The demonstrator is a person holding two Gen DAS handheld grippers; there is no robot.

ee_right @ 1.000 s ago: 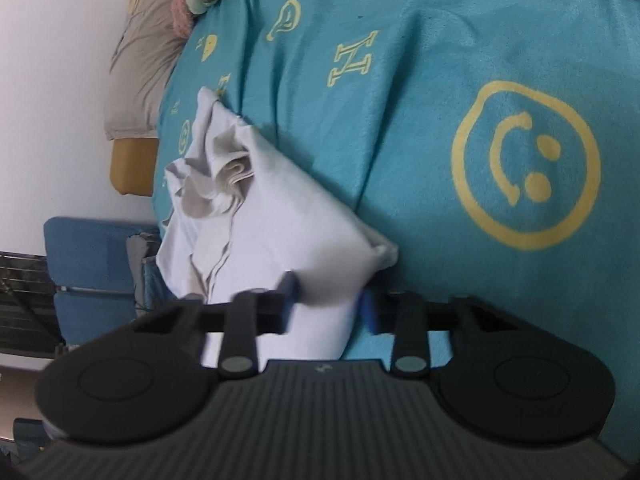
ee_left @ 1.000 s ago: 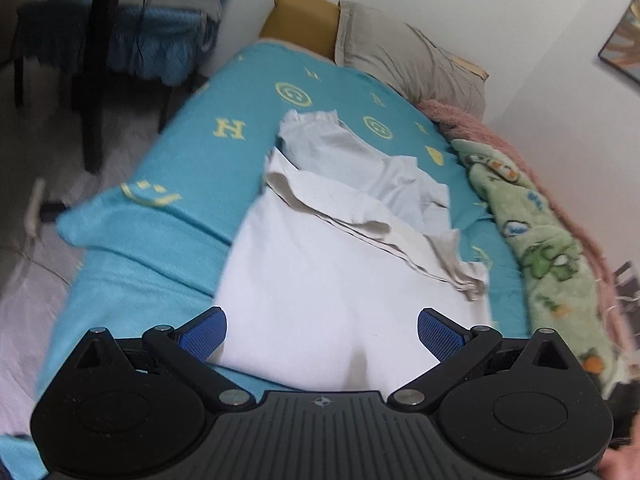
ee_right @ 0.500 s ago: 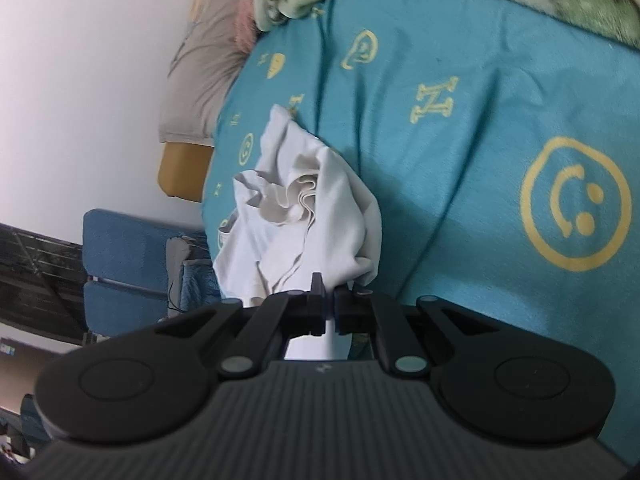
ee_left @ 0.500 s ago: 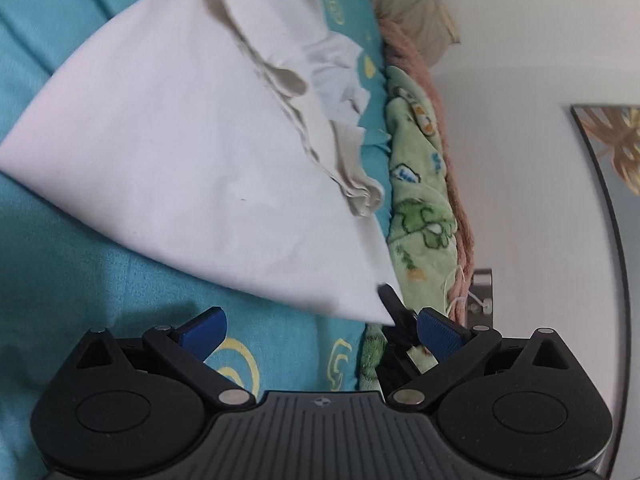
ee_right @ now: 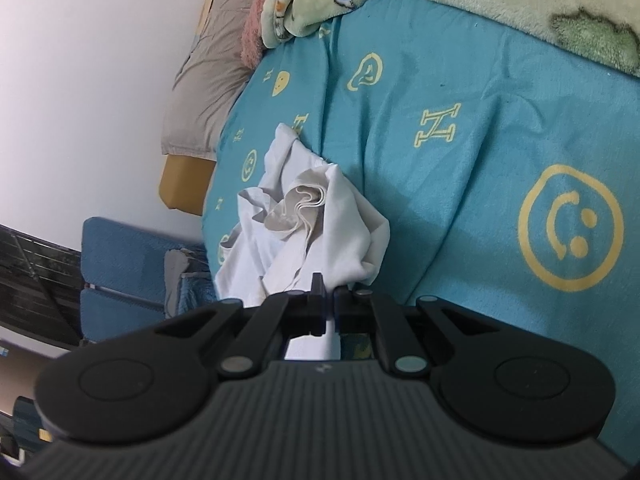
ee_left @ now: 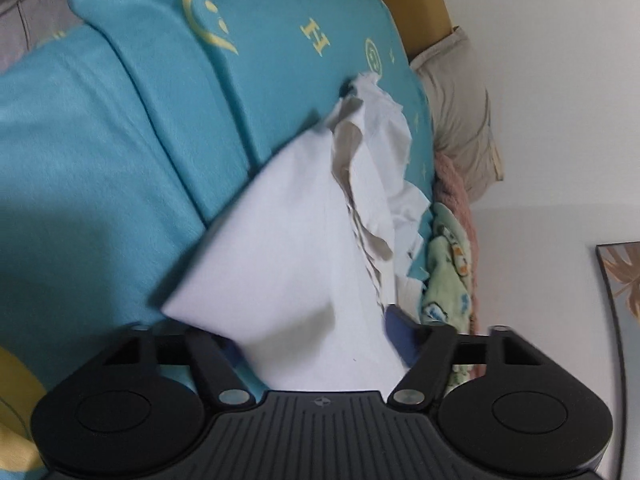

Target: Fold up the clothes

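White garment (ee_left: 304, 248): on teal bed (ee_left: 120, 152), lifted. Right tool (ee_right: 329, 304) clamped on its corner; left tool (ee_left: 316, 344) spread wide, cloth between fingers. Step: gathering edge. Next: left tool closes, carry the fold over.

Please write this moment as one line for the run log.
right gripper: shut on white garment | left gripper: open around its edge | bed: garment bunched
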